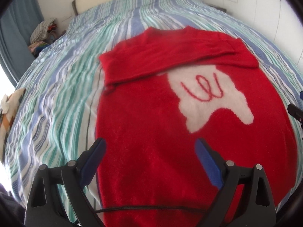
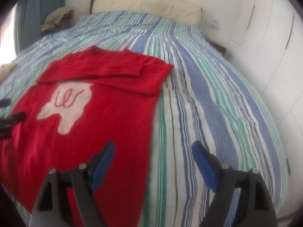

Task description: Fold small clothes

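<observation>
A red fuzzy sweater (image 1: 144, 124) with a white patch and a red scribble lies flat on the striped bed; both sleeves are folded across its far end. It also shows in the right wrist view (image 2: 98, 113). My left gripper (image 1: 150, 143) is open and empty, hovering over the sweater's near left part. My right gripper (image 2: 153, 146) is open and empty, above the sweater's near right edge, its right finger over bare bedspread. Part of the right gripper shows at the left wrist view's right edge (image 1: 295, 111), and part of the left gripper at the right wrist view's left edge (image 2: 11, 119).
The striped blue, green and white bedspread (image 2: 208, 94) covers the bed. A cream headboard (image 2: 147, 3) stands at the far end. A pile of clothes (image 1: 42, 32) sits at the far left. White wardrobe doors (image 2: 274, 47) line the right side. A cushion (image 1: 9, 109) lies at the left edge.
</observation>
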A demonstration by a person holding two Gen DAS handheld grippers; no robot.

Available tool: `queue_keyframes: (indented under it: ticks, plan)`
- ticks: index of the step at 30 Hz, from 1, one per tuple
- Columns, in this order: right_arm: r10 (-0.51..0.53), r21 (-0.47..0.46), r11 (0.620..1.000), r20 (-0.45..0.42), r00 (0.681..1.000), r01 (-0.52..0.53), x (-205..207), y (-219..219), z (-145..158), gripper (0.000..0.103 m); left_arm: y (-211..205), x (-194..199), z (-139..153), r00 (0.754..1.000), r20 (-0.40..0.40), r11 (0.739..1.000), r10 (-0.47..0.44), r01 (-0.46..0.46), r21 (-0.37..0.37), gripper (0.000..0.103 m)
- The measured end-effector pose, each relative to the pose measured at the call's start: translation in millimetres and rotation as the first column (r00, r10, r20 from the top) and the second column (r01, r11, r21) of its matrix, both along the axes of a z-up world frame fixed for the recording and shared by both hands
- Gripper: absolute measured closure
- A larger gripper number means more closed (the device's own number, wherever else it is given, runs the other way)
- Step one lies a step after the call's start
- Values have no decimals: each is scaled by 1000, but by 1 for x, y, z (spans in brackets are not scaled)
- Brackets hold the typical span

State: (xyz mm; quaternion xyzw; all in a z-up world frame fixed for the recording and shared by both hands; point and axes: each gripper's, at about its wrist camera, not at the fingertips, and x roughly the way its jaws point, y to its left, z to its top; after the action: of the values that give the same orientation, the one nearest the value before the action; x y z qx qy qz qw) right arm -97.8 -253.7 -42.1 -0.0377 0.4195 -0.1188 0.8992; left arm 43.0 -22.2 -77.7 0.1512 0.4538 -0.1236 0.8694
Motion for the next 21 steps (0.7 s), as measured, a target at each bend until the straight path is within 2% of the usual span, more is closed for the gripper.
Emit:
queue_keyframes:
  ticks: [2,3,6,9,11,13,14,17,19,21]
  plan:
    - [18,46,999,-13,1000,-17,1,-1,0,21,-6,-7,-13,999,-34,996,-22,25,83,8]
    - [30,62,998,-21,999,-28,0,-2,0,21,-3,-12,-15,999,-38,994,-32,36,99,8]
    - [58,16,998,-43,997,-57,-10,-1,1,20,18,-25,-10,998,-50,991,-40,46,123,7]
    - [85,4,996,-98,992,-85,-22,-7,-3,18,57,-29,12,999,-38,987,-11,17,159,7]
    - [99,29,995,-136,986,-96,-29,-15,-4,18,93,-25,41,999,9,984,48,-48,169,7]
    - [104,31,995,-153,983,-100,-37,-26,0,18,133,-19,81,990,64,983,129,-137,124,7]
    - [102,19,995,-154,983,-101,-41,-32,5,18,151,-17,102,980,92,980,176,-183,79,7]
    - [69,-35,997,-118,991,-74,-48,-48,29,18,183,-14,152,954,141,961,266,-251,-115,3]
    - [61,-9,998,-81,995,-62,-47,-56,46,18,181,-8,154,961,124,955,248,-220,-200,1]
    - [95,101,991,-69,993,-87,-43,-58,52,18,158,-2,126,980,53,964,190,-177,-197,1]
